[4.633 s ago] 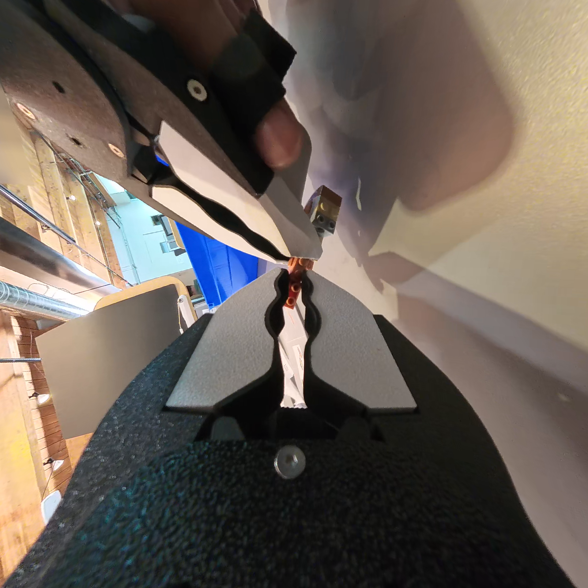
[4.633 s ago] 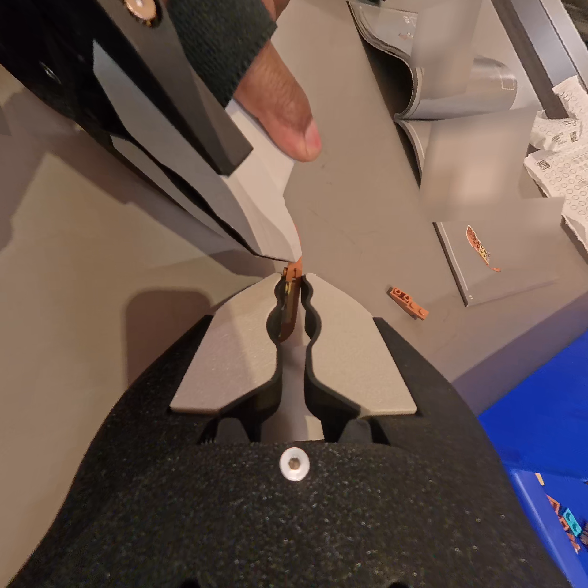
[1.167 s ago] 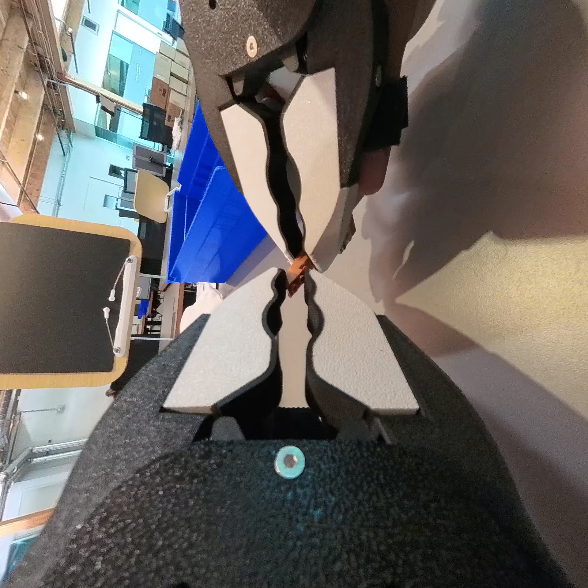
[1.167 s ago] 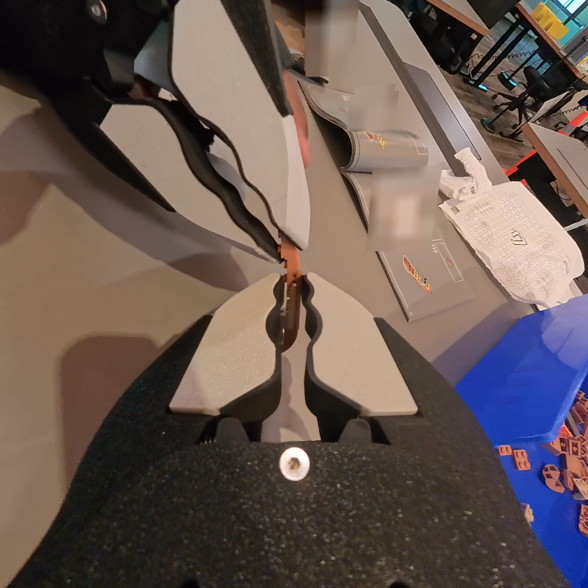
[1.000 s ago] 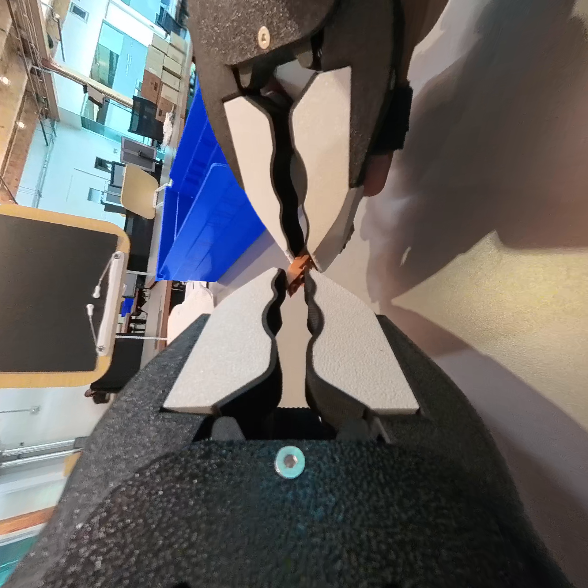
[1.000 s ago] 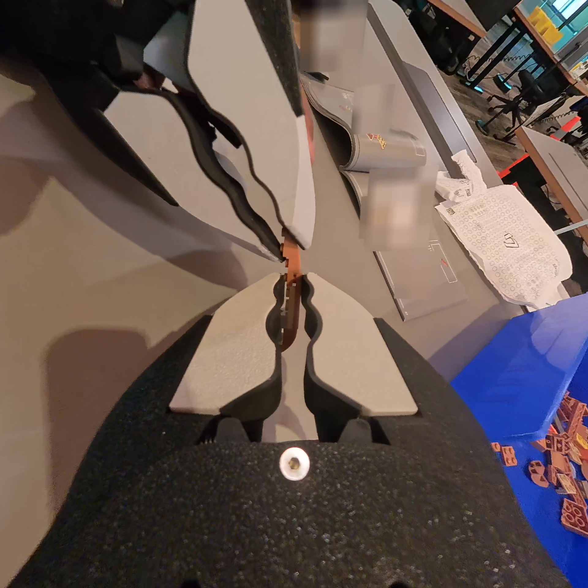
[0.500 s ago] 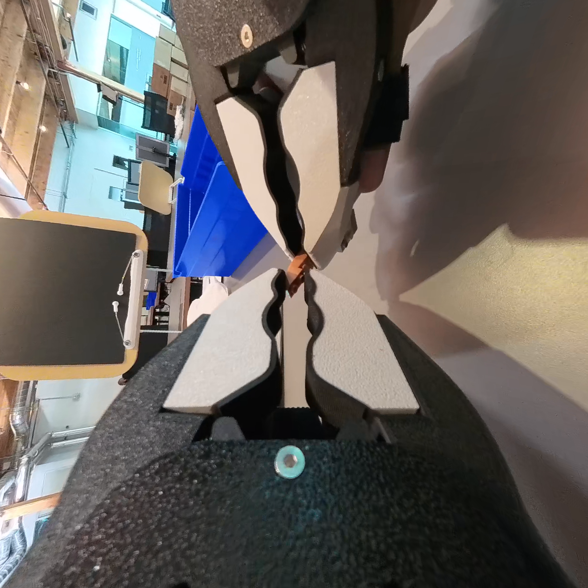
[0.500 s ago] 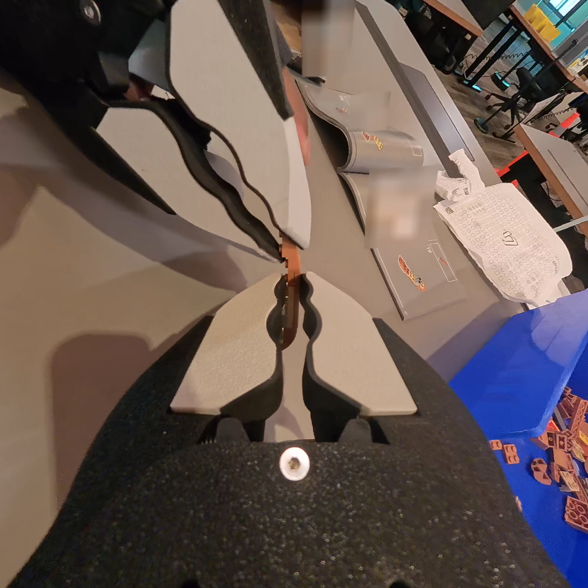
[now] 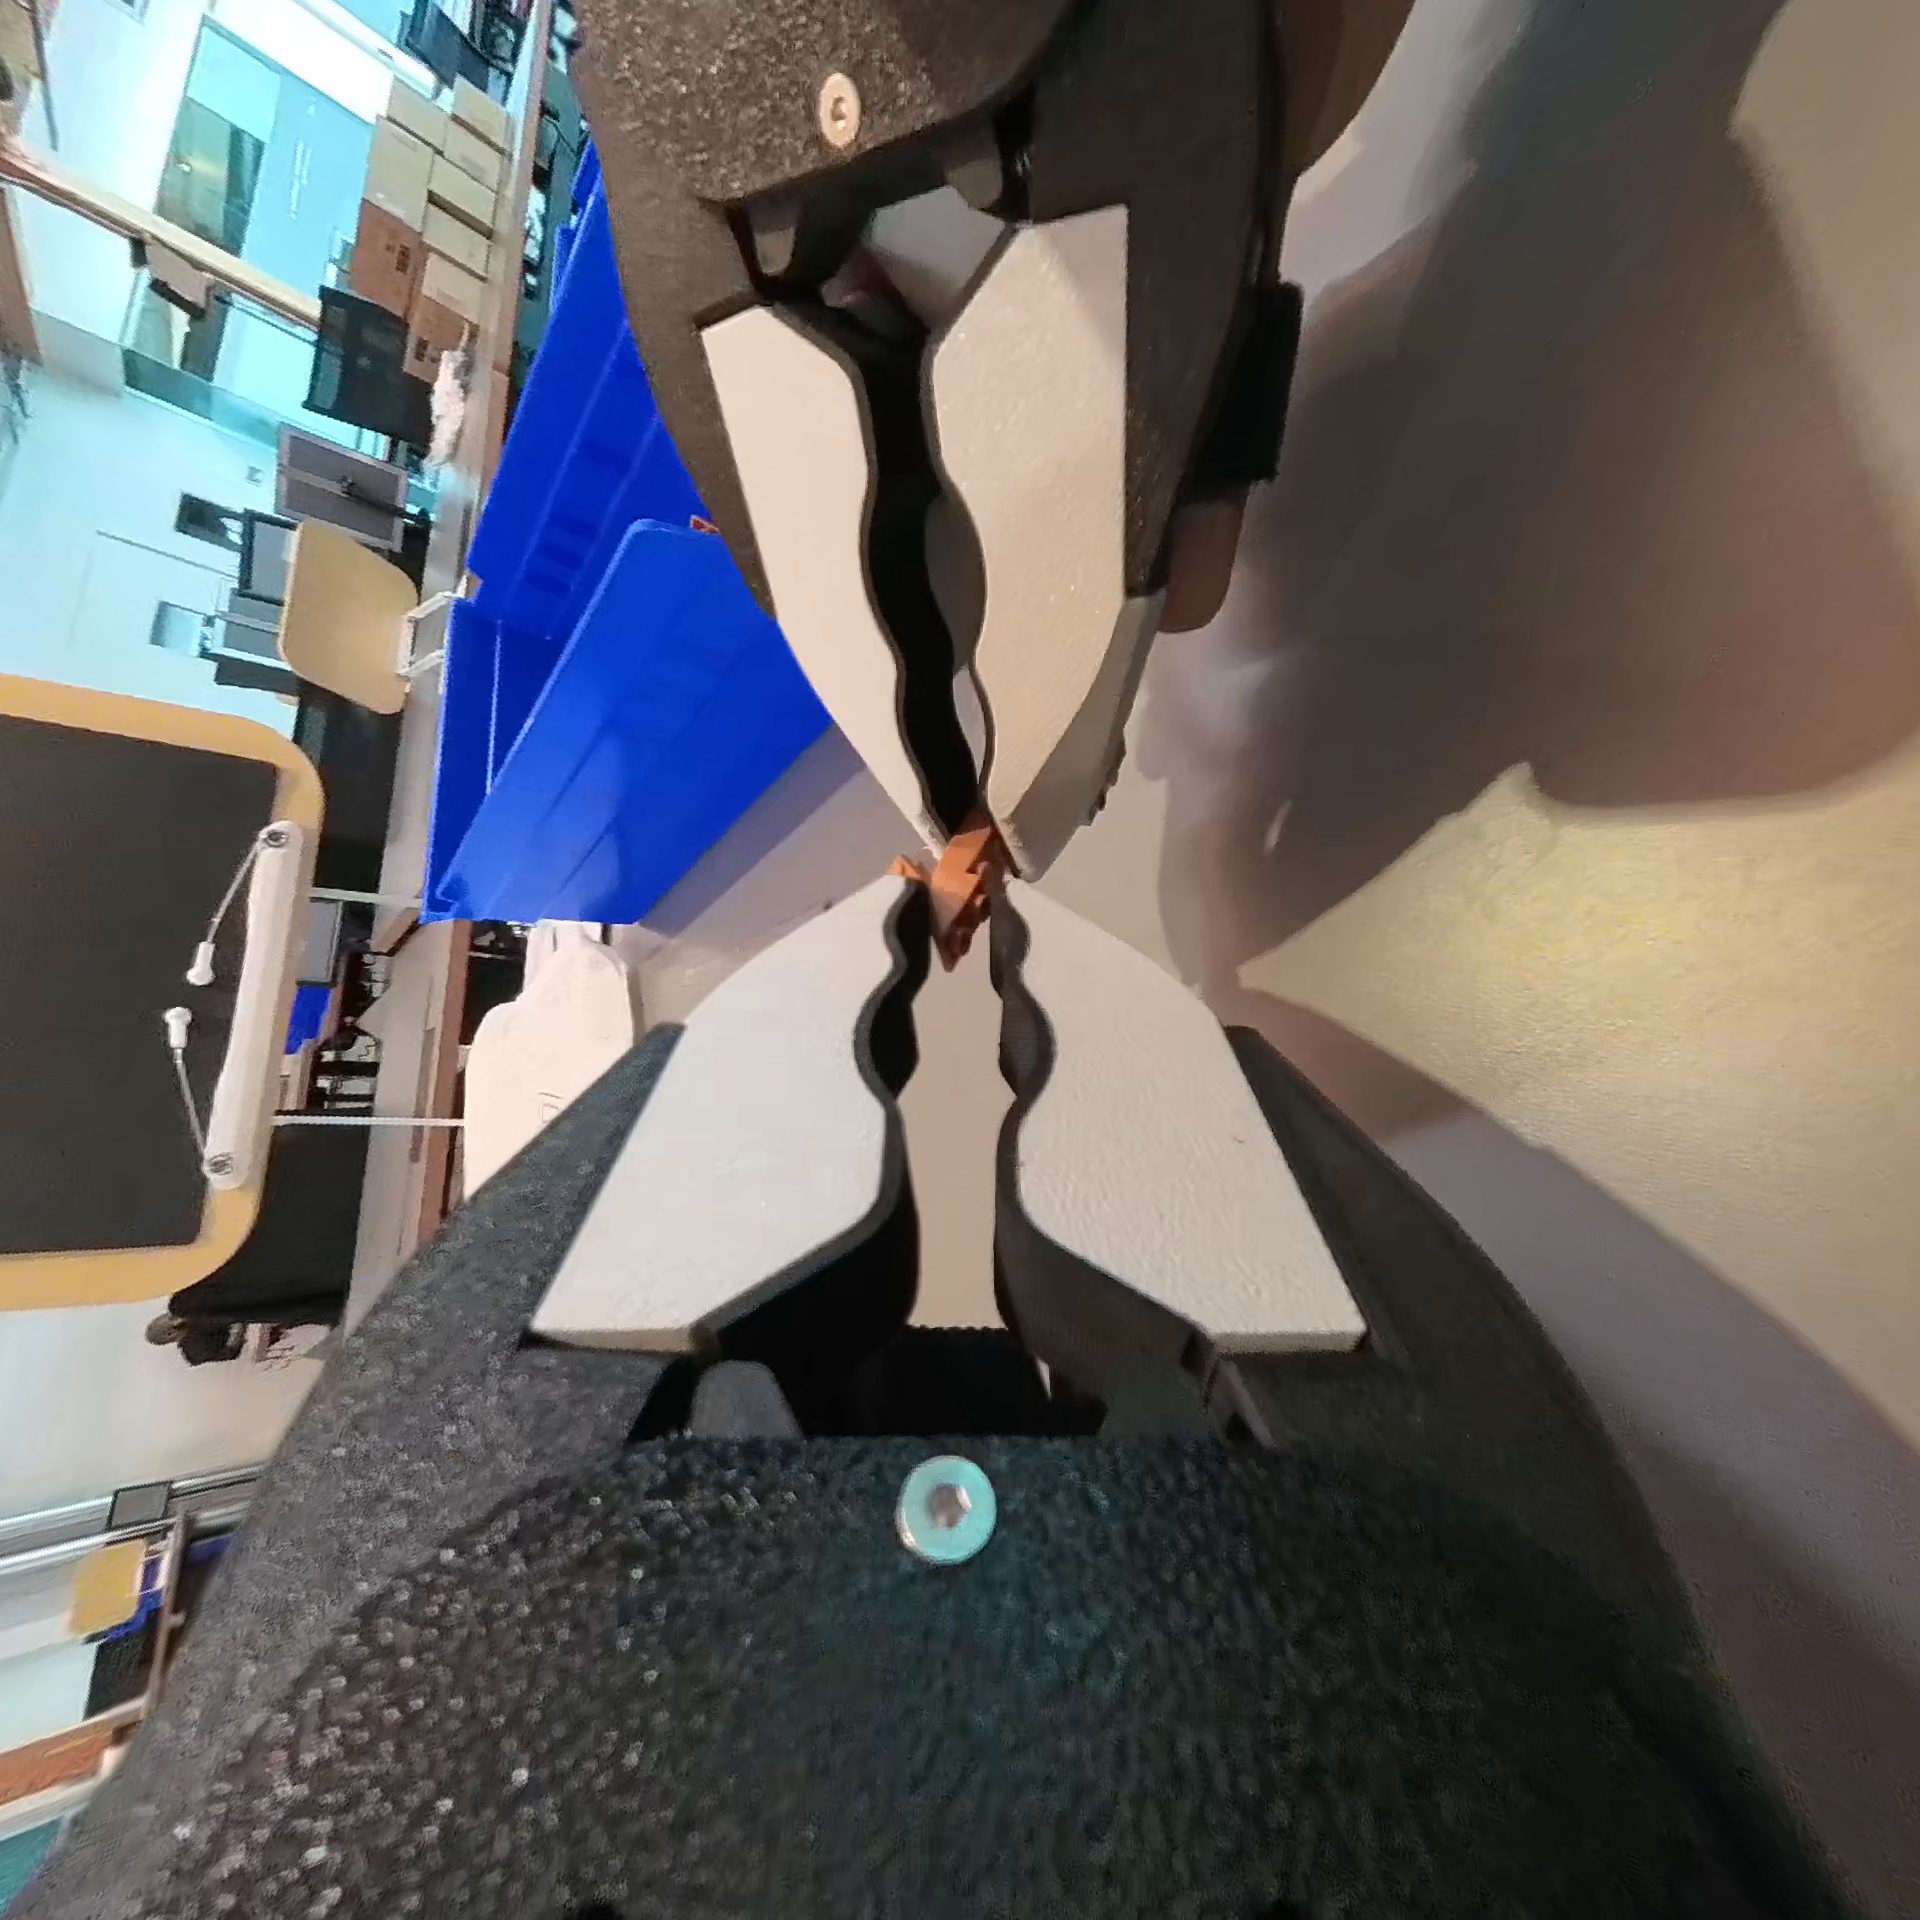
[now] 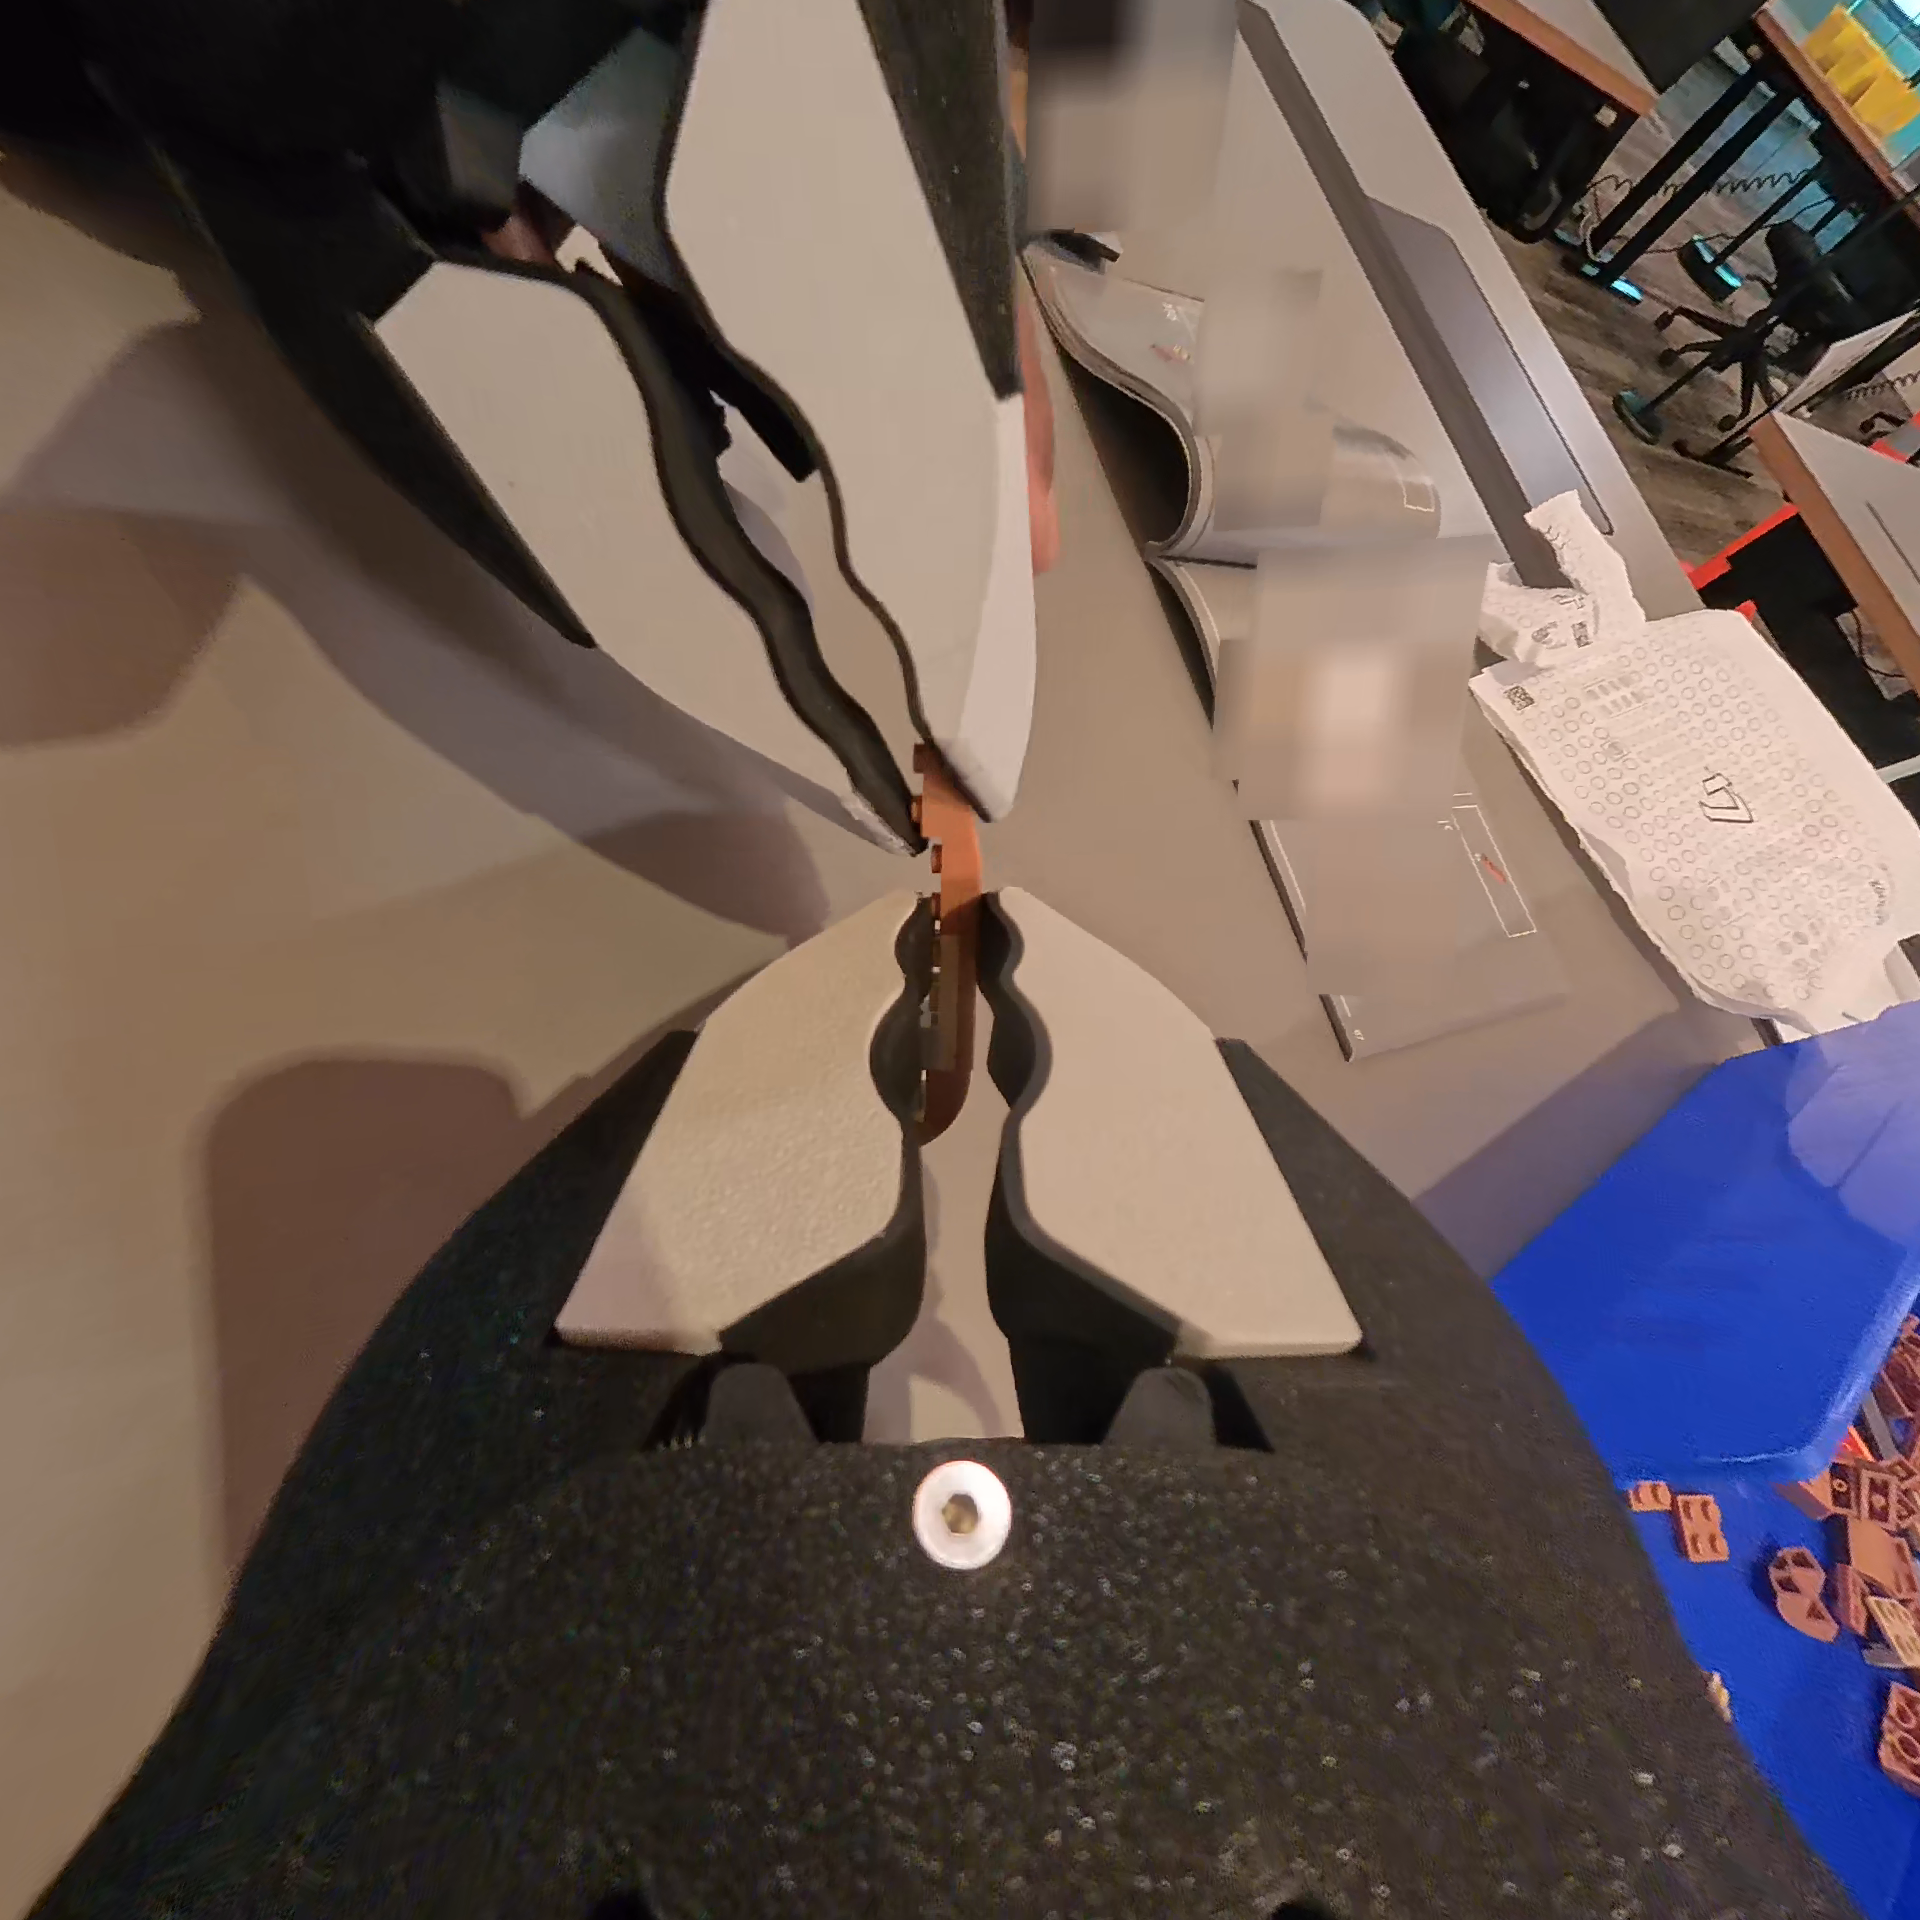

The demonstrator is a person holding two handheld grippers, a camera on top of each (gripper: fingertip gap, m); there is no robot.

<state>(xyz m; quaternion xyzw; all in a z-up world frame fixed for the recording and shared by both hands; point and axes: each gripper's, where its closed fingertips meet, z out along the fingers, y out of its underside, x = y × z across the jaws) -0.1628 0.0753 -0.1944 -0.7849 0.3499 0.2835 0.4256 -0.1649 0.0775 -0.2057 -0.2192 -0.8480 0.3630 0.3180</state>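
While both claws meet tip to tip above the plain grey surface, the big items sit off to the side: a blue plastic bin with loose reddish-brown bricks in it, an open grey booklet, and a crumpled white perforated sheet, all well apart from the work.

The long thin orange-brown studded plate is held in the air between the two claws, edge-on. My guess is that it's kept off the surface so each end can be gripped and worked against the other.

Right claw: nearly closed, pads clamped on the plate's near end, and the plate runs back into the notch between the fingers.

Left claw: also nearly closed, gripping the plate's far end at the very tips. In the right wrist view its two fingertips pinch the plate from both sides. Small bite only.
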